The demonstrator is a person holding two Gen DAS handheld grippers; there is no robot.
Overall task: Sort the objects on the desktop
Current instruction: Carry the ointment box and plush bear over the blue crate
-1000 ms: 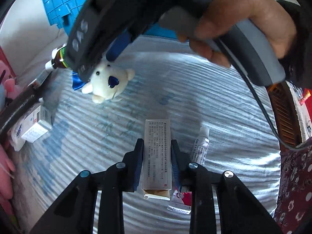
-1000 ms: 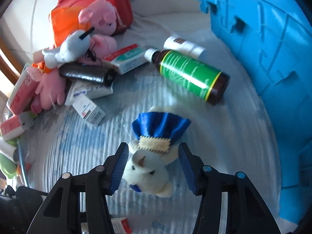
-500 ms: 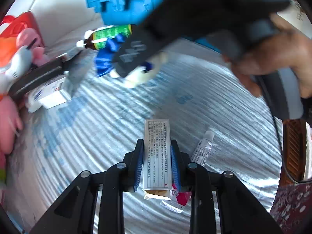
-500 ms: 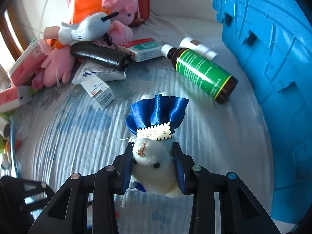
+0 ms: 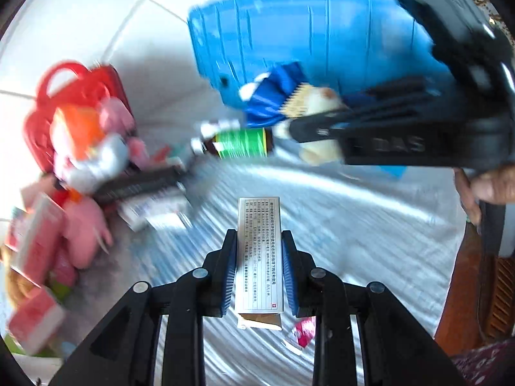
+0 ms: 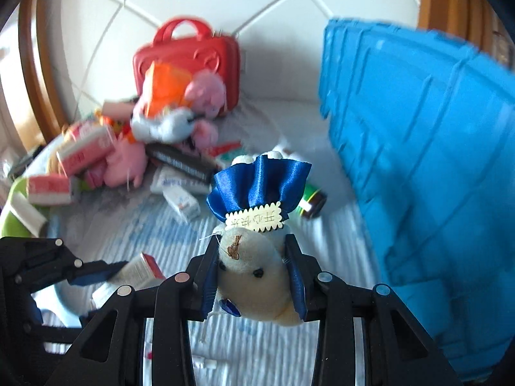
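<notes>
My right claw (image 6: 252,273) pinches the toy bear (image 6: 257,276), its blue skirt pointing ahead; the blue crate (image 6: 418,167) stands just right of it. My left claw (image 5: 259,268) is clamped on the medicine box (image 5: 260,254), long axis pointing straight away, the crate beyond it. I can't see inside the crate.
</notes>
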